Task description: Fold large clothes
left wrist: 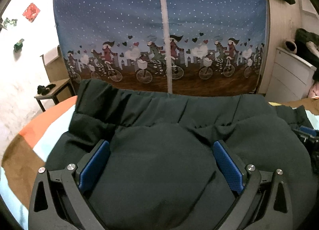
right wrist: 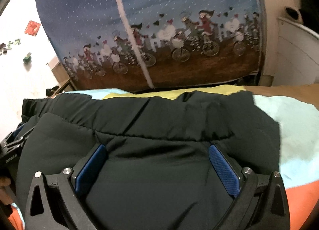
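Observation:
A large black garment with an elastic waistband lies on a colourful bedspread, folded over on itself. It also fills the right wrist view. My left gripper is open, its blue pads wide apart, low over a bulge of the black cloth. My right gripper is open too, just over the cloth near a folded edge. Nothing is pinched between either pair of pads. The right gripper's body shows at the right edge of the left wrist view.
Behind the bed stands a blue fabric wardrobe printed with cyclists. A small dark side table is at the left. White drawers stand at the right. The bedspread shows light blue, orange and brown patches.

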`<action>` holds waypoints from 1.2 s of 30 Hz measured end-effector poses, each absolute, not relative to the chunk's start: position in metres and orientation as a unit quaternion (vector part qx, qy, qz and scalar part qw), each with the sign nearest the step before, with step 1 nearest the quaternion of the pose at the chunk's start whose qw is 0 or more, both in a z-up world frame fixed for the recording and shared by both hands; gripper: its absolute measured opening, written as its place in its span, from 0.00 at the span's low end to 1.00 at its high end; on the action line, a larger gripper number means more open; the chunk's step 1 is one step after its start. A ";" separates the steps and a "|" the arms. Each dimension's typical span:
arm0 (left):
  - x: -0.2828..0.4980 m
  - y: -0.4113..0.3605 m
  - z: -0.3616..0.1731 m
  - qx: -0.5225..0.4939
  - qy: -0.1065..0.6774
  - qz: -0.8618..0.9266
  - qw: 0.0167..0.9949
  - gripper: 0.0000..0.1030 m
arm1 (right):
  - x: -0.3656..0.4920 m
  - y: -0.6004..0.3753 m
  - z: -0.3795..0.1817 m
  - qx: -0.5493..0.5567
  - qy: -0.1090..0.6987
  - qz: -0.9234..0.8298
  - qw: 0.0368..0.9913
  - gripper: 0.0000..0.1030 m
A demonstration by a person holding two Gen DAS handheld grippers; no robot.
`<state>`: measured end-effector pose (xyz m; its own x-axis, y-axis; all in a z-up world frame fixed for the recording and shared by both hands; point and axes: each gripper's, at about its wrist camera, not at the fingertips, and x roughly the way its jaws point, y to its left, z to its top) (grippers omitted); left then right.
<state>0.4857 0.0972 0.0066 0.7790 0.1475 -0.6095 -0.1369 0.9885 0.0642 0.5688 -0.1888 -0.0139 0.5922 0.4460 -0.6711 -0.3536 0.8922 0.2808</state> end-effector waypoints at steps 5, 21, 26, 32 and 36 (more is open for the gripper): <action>0.470 0.100 0.021 0.006 0.315 0.076 0.946 0.99 | 0.555 -0.198 0.003 0.071 0.378 0.206 0.900 1.00; 0.408 0.094 0.072 0.075 0.235 0.081 0.966 0.99 | 0.528 -0.213 0.041 0.048 0.373 0.210 0.903 1.00; 0.396 0.096 0.072 0.089 0.230 0.078 0.966 0.99 | 0.526 -0.232 0.039 0.057 0.388 0.194 0.899 1.00; 0.397 0.115 0.066 0.077 0.253 0.094 0.960 0.99 | 0.529 -0.262 0.036 0.077 0.399 0.160 0.900 1.00; 0.399 0.135 0.058 0.054 0.275 0.109 0.954 0.99 | 0.530 -0.276 0.028 0.077 0.410 0.142 0.898 1.00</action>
<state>0.3989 0.1347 0.0584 0.8248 0.2372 -0.5132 -0.1772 0.9705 0.1637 0.5296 -0.2764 0.0276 0.6233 0.3174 -0.7146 -0.1913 0.9480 0.2542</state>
